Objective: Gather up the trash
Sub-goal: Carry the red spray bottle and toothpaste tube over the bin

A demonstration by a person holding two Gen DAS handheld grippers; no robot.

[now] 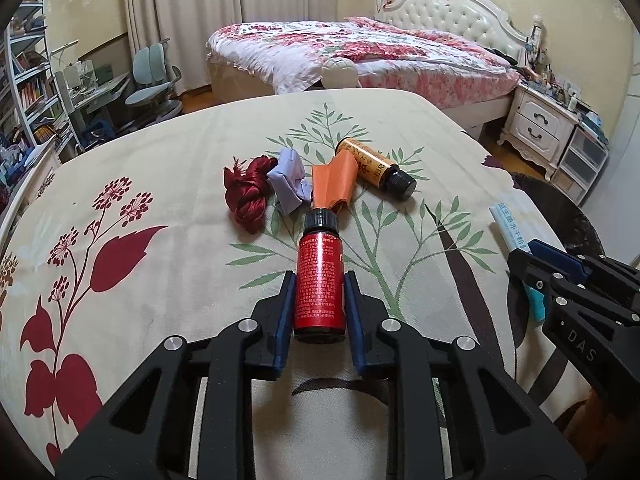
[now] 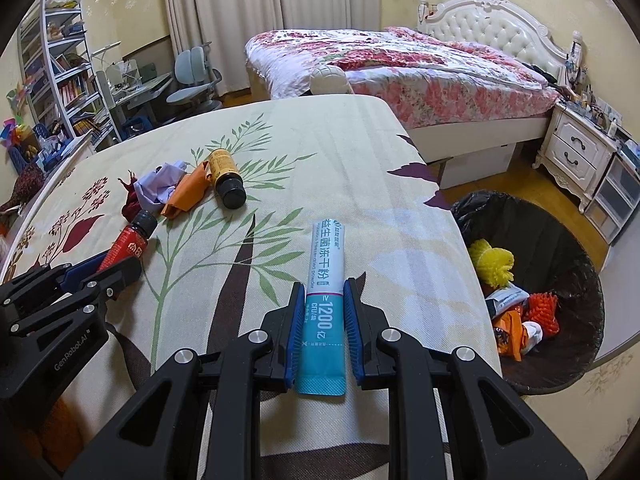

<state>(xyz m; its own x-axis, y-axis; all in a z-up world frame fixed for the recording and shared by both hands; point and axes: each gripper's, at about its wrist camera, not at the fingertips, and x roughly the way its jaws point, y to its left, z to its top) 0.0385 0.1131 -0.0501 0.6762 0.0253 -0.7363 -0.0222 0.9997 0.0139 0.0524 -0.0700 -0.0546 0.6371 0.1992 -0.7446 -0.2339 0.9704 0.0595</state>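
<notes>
Two grips: my left gripper (image 1: 320,300) has its jaws clamped on the red bottle (image 1: 320,276); my right gripper (image 2: 322,320), on the sachet (image 2: 324,280).
Axes: both run straight ahead along my fingers.
Bin (image 2: 576,264): floor, right of the surface (image 2: 320,152); my right hand is nearer.

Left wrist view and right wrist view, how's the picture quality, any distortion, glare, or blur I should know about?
Left wrist view: strong fisheye bending, dark vignette in the corners; the red bottle in the left claw is sharp, with a soft highlight along its side. Right wrist view: the same curved edges; the sachet in the right claw has readable print, and the trash bin interior is dim.
</notes>
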